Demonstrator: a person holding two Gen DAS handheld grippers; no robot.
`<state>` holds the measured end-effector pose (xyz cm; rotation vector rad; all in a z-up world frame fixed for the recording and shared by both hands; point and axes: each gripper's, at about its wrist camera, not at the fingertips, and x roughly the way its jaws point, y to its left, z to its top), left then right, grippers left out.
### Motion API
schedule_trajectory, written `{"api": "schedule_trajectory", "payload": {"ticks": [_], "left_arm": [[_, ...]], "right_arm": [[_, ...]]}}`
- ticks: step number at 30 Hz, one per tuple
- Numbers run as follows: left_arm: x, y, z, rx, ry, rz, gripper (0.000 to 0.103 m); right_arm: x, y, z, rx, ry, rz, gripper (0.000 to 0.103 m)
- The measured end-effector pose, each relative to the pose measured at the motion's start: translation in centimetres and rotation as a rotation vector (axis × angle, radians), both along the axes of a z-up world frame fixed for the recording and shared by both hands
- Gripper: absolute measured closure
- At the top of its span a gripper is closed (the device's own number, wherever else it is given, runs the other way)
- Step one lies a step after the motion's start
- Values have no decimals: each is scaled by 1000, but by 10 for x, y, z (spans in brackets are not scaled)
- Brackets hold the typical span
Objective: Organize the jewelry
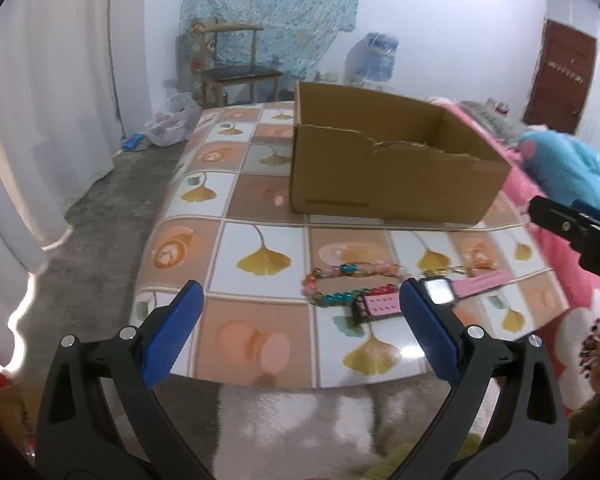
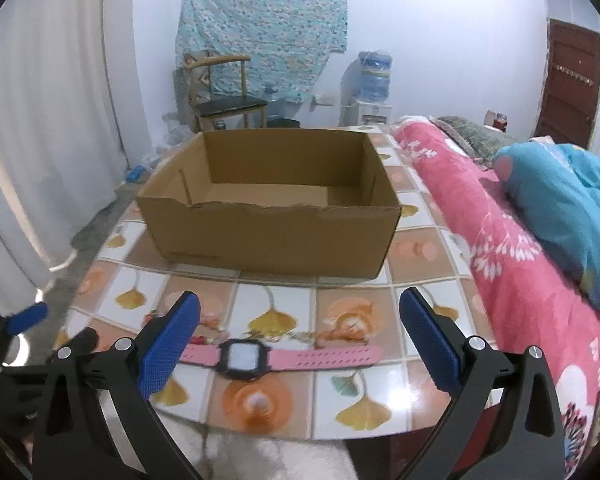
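Note:
A pink-strapped digital watch [image 2: 242, 358] lies flat near the table's front edge, between the spread blue fingers of my right gripper [image 2: 300, 340], which is open and holds nothing. The left wrist view shows the same watch [image 1: 436, 294] behind my right-hand blue pad, with a colourful bead bracelet [image 1: 340, 284] to its left. My left gripper [image 1: 300, 326] is open and empty, hovering over the front of the table. An open cardboard box [image 2: 272, 236] with a torn front rim stands behind the jewelry; what shows of its floor is bare. A thin gold chain [image 2: 296, 334] lies just beyond the watch.
The table [image 2: 340, 412] wears a glossy tile-pattern cloth with ginkgo leaves. A bed with a pink floral blanket [image 2: 512, 272] and a blue quilt [image 2: 572, 200] flanks the right side. A chair [image 2: 228, 100] and water dispenser [image 2: 366, 92] stand by the far wall.

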<state>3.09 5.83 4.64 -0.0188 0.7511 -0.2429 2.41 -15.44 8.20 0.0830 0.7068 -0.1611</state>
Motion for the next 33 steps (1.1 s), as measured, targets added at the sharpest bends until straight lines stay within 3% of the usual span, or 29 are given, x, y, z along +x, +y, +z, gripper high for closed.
{"api": "schedule_trajectory", "payload": {"ticks": [9,16,33], "left_arm": [[-14,10,2,-97,31,-10,8],[-18,10,4,-119,27,6,8],[-8,-8,-6,-56,42,-32,8]], "right_arm": [[-17,12,13,25,-41,42,6],[-21,1,12,74,-53,53,6],[-13,-13,-5,119,-49,77,6]]}}
